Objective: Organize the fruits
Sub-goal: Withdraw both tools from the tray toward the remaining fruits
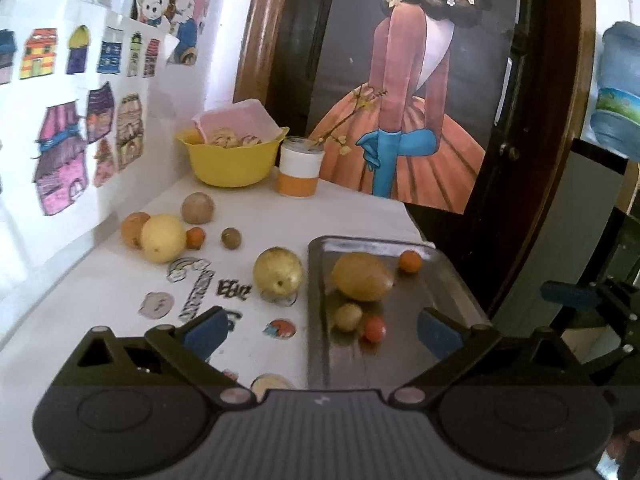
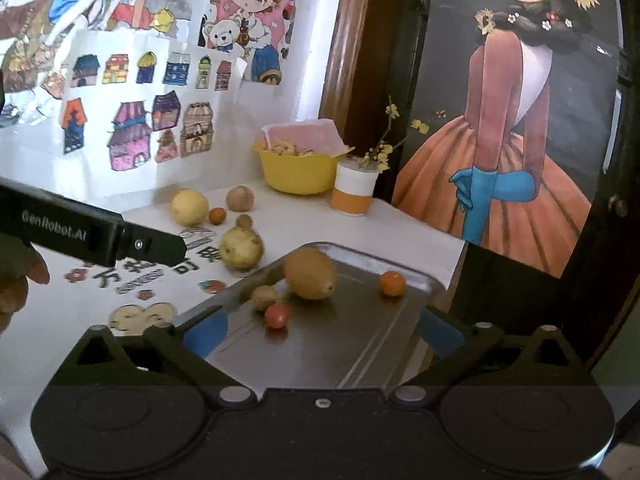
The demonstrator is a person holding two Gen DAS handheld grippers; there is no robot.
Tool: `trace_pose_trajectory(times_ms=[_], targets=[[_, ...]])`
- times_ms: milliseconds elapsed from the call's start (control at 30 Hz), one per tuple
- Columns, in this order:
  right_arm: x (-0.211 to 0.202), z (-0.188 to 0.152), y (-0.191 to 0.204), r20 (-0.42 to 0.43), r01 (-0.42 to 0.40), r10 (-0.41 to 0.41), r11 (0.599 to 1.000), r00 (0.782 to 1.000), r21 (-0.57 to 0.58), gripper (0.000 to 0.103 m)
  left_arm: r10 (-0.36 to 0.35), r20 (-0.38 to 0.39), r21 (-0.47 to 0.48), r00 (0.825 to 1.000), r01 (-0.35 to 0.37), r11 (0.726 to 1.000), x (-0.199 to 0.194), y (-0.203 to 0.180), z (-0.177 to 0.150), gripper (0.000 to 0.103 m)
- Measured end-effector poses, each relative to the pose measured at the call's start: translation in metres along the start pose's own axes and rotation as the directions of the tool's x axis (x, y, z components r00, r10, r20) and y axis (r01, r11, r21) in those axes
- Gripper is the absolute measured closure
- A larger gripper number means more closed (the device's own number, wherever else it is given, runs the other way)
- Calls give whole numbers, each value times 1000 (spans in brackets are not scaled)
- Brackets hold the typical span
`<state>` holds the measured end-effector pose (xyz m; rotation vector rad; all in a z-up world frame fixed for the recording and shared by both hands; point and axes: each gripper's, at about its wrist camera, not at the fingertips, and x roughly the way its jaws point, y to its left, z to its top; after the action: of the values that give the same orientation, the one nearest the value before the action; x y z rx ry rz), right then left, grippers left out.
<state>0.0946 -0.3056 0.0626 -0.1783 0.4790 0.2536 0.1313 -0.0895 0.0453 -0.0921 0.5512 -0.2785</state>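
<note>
I hold both grippers level: left gripper [image 1: 322, 330] spread wide and empty, right gripper [image 2: 320, 330] likewise.

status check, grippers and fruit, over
Left gripper open, empty. Right gripper open, empty. Four fruits on metal tray; yellow pear nearest outside. Nothing in the way.

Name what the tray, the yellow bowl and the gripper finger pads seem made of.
Tray: likely stainless steel; grey, shiny, mirrors the fruit.
Yellow bowl: probably plastic; uniform colour, smooth matte sheen.
Finger pads: perhaps rubber or soft plastic; dull blue, no glare.
</note>
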Motion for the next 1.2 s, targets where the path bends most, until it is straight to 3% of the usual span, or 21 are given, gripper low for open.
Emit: trace_pose_trajectory(times_ms=[267, 633, 933, 1200], targets=[[-27, -18, 36, -88, -66, 70, 997, 994, 40, 1, 20, -37, 24, 999, -19, 1000, -38, 17, -31, 1], [-29, -36, 85, -207, -165, 184, 981, 961, 105, 1, 102, -147, 68, 984, -93, 993, -67, 49, -60, 1], [-11, -12, 110, -211, -241, 250, 968, 945, 70, 1, 184, -143, 75, 972, -175, 982, -83, 81, -50, 1], [19, 27, 119, -167, -304, 300, 953, 939, 2, 1, 231, -146, 45, 962, -227, 973, -71, 106, -32, 1]])
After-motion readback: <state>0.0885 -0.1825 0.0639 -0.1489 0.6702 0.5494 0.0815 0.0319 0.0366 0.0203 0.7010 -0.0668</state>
